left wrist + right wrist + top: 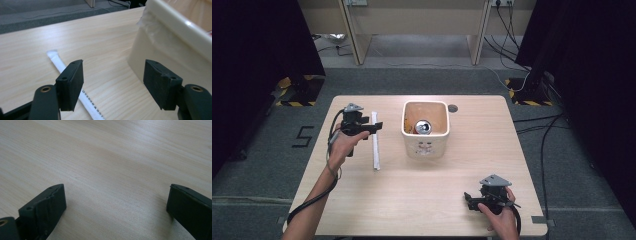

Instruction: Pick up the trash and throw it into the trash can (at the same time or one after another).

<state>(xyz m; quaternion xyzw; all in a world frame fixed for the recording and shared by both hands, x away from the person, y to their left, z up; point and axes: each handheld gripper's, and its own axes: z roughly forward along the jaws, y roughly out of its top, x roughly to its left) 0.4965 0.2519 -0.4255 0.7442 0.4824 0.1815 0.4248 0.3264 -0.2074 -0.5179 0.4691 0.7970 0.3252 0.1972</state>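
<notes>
A long white wrapped straw (374, 140) lies on the wooden table (437, 180), left of a cream square bin (425, 145). Inside the bin rests a silver can (423, 127). My left gripper (377, 125) hovers just above the straw's far half, open, its jaws pointing toward the bin. In the left gripper view the straw (60, 67) runs under the left jaw and the bin wall (162, 50) fills the right side, with the gripper (113, 82) holding nothing. My right gripper (468, 199) rests near the table's front right, open over bare wood (115, 170).
A small dark round hole (453, 107) sits in the table behind the bin. Dark curtains hang at both sides, and cables (542, 130) trail over the grey floor at the right. A desk frame (417, 25) stands beyond the table.
</notes>
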